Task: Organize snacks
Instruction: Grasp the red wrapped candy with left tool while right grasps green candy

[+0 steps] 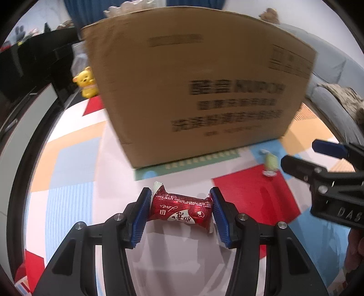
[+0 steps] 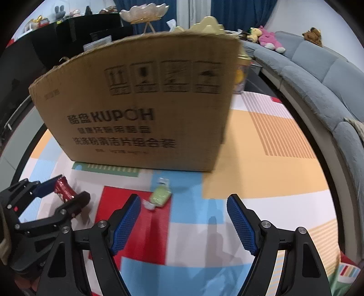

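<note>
Left gripper (image 1: 180, 210) clamped endwise on red snack (image 1: 180, 208); light, crinkly, crushable, slippery wrapper. Right gripper (image 2: 183, 218) apart, empty; take green snack (image 2: 160, 195) across its middle

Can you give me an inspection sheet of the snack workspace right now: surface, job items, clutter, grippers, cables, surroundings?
Surface: colourful patchwork mat in red, blue, orange and white blocks.
Job's things: red snack packet clamped lengthwise in the left gripper; green snack packet lying on the mat in front of the cardboard box; the box stands upright, its inside is not visible.
Clutter: yellow bear toy beside the box.
Grippers: left shut on the red packet; right gripper open and empty, just short of the green packet.
Cables: nothing seen.
Surroundings: grey sofa with plush toys, dark cabinet, blue curtains.
</note>
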`<state>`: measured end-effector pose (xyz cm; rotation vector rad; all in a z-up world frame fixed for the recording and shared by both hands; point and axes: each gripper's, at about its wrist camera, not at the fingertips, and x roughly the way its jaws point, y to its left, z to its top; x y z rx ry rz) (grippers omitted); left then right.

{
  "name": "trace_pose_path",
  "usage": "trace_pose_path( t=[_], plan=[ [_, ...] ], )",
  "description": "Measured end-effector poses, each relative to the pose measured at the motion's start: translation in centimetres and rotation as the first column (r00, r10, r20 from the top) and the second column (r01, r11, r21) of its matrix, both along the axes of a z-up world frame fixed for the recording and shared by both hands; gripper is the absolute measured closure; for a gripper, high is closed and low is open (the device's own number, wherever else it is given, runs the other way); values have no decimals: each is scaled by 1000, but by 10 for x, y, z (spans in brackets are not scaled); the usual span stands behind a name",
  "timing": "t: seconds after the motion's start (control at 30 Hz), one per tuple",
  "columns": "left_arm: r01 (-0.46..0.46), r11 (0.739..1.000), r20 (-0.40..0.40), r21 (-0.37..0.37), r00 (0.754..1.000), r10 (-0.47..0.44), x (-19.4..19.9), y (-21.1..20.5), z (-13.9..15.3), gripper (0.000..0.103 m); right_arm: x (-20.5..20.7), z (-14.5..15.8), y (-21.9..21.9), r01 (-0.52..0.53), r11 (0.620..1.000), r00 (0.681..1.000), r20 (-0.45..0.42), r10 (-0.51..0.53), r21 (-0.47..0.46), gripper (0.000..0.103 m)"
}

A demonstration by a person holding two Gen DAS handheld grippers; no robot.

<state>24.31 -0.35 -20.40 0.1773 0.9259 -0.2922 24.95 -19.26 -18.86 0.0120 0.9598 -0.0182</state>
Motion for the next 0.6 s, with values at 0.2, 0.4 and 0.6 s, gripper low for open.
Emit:
trace_pose_path(
  t=[0.2,0.4,0.6],
  plan=[
    [-49,999,-5,-11,999,49,6,23,-1,51,13,-10,13,-1,1000,1000,-16,2,23,34],
    [-67,998,0,-20,998,67,16,8,-1,51,20,-19,17,5,1000,999,-45,-3,28,56],
    [-69,997,6,-25,998,69,14,5,0,51,15,-28,17,-1,1000,998,-66,3,21,71]
  ],
)
